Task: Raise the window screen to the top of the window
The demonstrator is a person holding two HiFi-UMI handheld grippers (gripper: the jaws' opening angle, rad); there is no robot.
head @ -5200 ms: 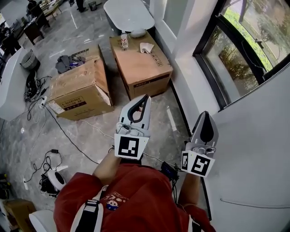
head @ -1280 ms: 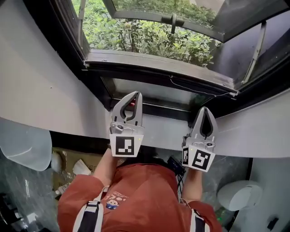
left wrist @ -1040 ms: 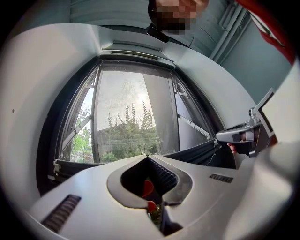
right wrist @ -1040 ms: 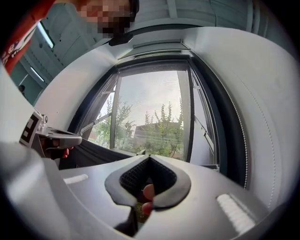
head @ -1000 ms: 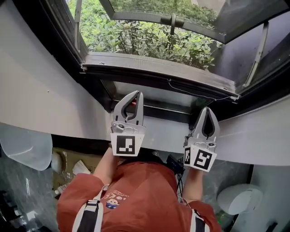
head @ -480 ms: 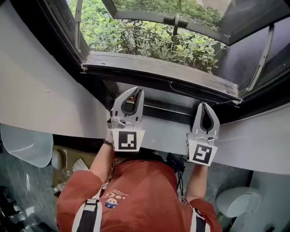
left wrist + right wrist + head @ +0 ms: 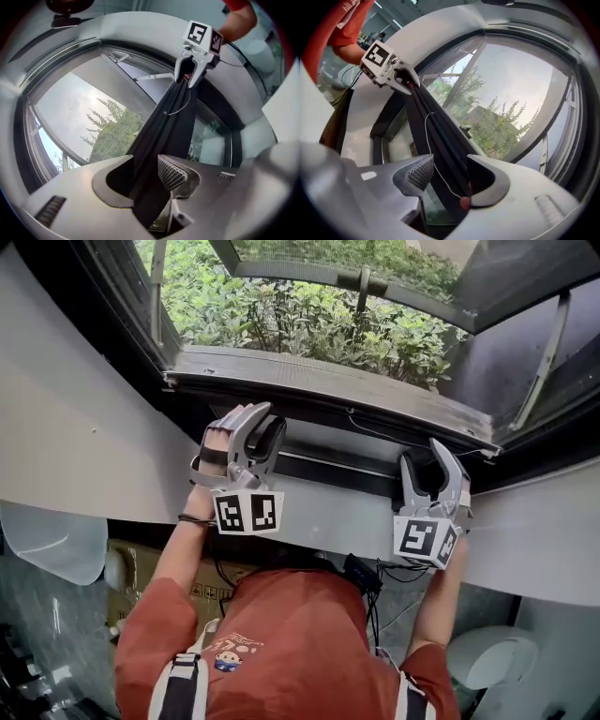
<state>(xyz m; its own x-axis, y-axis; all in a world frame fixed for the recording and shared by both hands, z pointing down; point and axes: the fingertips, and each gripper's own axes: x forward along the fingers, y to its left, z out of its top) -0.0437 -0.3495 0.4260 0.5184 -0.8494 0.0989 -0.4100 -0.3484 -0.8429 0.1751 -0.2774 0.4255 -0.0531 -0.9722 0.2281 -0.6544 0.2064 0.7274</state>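
The window screen's black bottom bar point(image 7: 337, 468) runs across the low part of the window frame. My left gripper point(image 7: 261, 424) is turned on its side at the bar's left end, and my right gripper point(image 7: 423, 457) is at its right end. Both pairs of jaws have just been opening. In the left gripper view the bar point(image 7: 171, 117) passes between the spread jaws of my left gripper point(image 7: 143, 177) and runs on to the right gripper point(image 7: 191, 75). The right gripper view shows the bar point(image 7: 436, 133) between its spread jaws point(image 7: 450, 182). A thin white cord with a red bead point(image 7: 464, 202) hangs there.
The glass sash point(image 7: 375, 277) is swung outward over green bushes point(image 7: 309, 324). A grey sill ledge point(image 7: 319, 376) lies just beyond the bar. White wall point(image 7: 75, 427) flanks the window. Below are a cardboard box point(image 7: 131, 577) and a white rounded object point(image 7: 492, 654).
Both grippers have rolled onto their sides, come forward to the black bar and gone from shut to spread jaws around it. Earliest, the head looked at the floor and boxes.
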